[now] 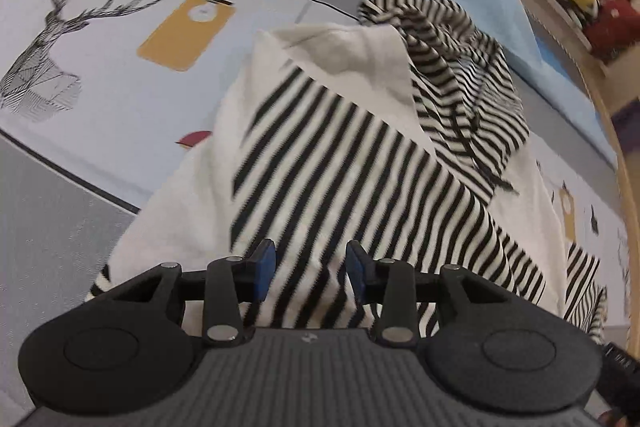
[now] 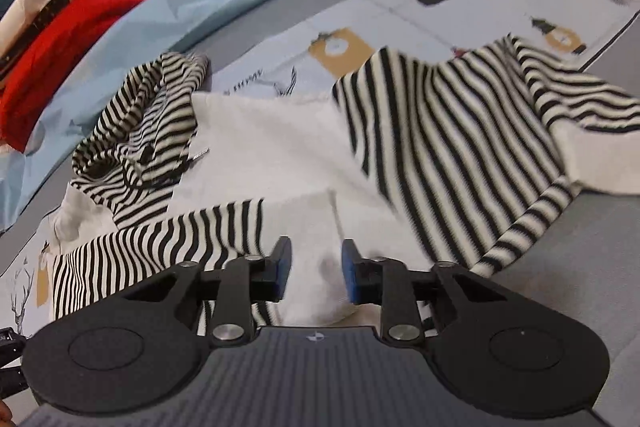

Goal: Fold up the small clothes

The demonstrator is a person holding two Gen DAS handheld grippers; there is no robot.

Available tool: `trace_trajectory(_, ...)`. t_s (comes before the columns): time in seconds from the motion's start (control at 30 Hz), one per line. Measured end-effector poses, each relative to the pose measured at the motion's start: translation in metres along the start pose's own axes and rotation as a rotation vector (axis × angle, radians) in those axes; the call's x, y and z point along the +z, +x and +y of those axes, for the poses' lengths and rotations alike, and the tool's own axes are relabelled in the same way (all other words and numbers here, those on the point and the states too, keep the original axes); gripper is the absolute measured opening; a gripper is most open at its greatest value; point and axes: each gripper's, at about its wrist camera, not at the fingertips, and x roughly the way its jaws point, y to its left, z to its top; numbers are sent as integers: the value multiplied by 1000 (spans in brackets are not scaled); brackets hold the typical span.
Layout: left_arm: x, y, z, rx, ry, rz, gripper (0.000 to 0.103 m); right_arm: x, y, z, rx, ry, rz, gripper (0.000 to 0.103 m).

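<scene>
On the printed bedsheet point(image 1: 120, 75) lies a soft white hoodie point(image 1: 224, 155) with black-striped sleeves, its striped hood point(image 1: 460, 67) crumpled at the far end. Both the left gripper point(image 1: 310, 267) and right gripper point(image 2: 316, 267) hover just above it, jaws parted, holding nothing. A smooth blue cloth point(image 2: 160, 15) lies beyond.

The hoodie point(image 1: 320, 131) lies spread on the printed bed cover point(image 1: 120, 67), with its hood point(image 1: 460, 67) bunched at about 1 o'clock from the left gripper point(image 1: 310, 271), which is over a sleeve laid across the body. In the right wrist view the hood point(image 2: 140, 131) is at 10 o'clock from the right gripper point(image 2: 316, 267), one sleeve point(image 2: 160, 251) lies at 9 o'clock and the turned-over part at 2 o'clock. Behind the hood lies a sheet point(image 2: 180, 15), and on it at 10 o'clock a garment point(image 2: 68, 59).
</scene>
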Motion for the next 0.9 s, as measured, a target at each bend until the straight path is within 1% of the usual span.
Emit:
trace_trajectory(0.2, -12, 4, -21, -13, 85, 4, 43, 6, -12, -16, 25, -4, -11, 19)
trace_trajectory(0.27, -16, 11, -26, -17, 99, 24, 43, 8, -16, -23, 16, 0, -23, 19)
trace_trajectory(0.37, -22, 26, -26, 1, 106, 85, 46, 17, -22, -40, 0, 29, -44, 19)
trace_trajectory(0.43, -25, 33, -24, 0, 90, 116, 46, 25, -28, -58, -30, 56, -71, 19)
trace_trajectory(0.5, -24, 30, -28, -2, 96, 105, 50, 35, -34, -80, -59, 98, -97, 19)
trace_trajectory(0.57, -23, 27, -30, -19, 92, 95, 52, 44, -41, -103, -89, 139, -122, 19)
trace_trajectory(0.7, -24, 26, -35, -19, 99, 91, 52, 58, -53, -156, -202, 233, -175, 20)
trace_trajectory(0.8, -26, 29, -38, -18, 106, 97, 52, 61, -53, -191, -247, 320, -163, 21)
trace_trajectory(0.83, -26, 29, -39, -19, 108, 97, 52, 61, -51, -203, -251, 351, -143, 27)
trace_trajectory(0.9, -26, 30, -40, -22, 108, 98, 52, 61, -43, -222, -244, 407, -98, 32)
